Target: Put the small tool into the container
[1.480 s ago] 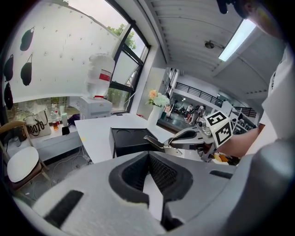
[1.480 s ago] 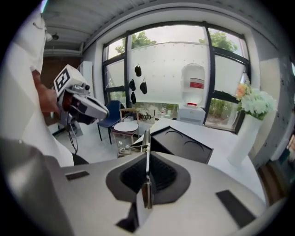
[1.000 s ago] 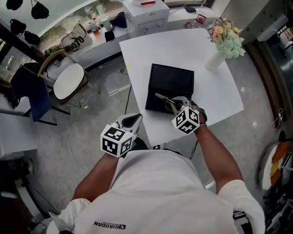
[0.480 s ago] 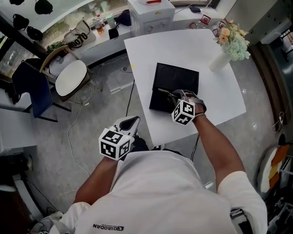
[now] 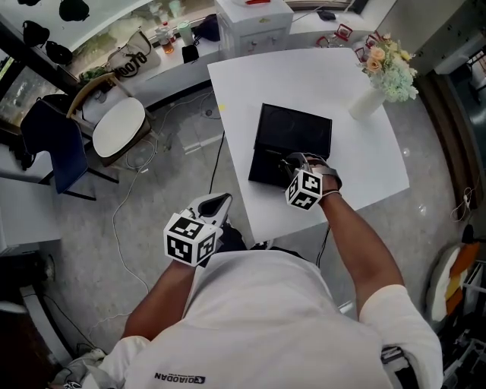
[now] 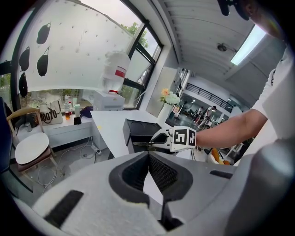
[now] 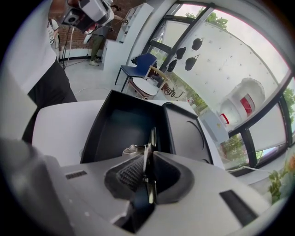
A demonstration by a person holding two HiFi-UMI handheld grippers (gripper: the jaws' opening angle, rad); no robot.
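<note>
A black container [image 5: 295,129] lies open on the white table [image 5: 319,76]; its deep compartment [image 7: 120,131] is right below my right gripper [image 7: 147,162]. The small metal tool [image 7: 150,140] stands on edge between that gripper's pads, tip out over the compartment. The jaws have just been opening, and the pads still touch the tool. In the head view the right gripper [image 5: 288,164] sits at the container's near edge. My left gripper [image 5: 215,205] hangs off the table's near left corner, shut and empty [image 6: 148,157]. From there I see the container [image 6: 138,131].
A white vase of flowers [image 5: 383,72] stands at the table's far right corner. A white drawer unit [image 5: 250,23] is behind the table. A round-seat chair [image 5: 118,129] and a blue chair [image 5: 53,148] stand on the floor to the left, with cables.
My right gripper has sunk with the tool, from above the container's near edge to down close over it. The left gripper has hardly moved.
</note>
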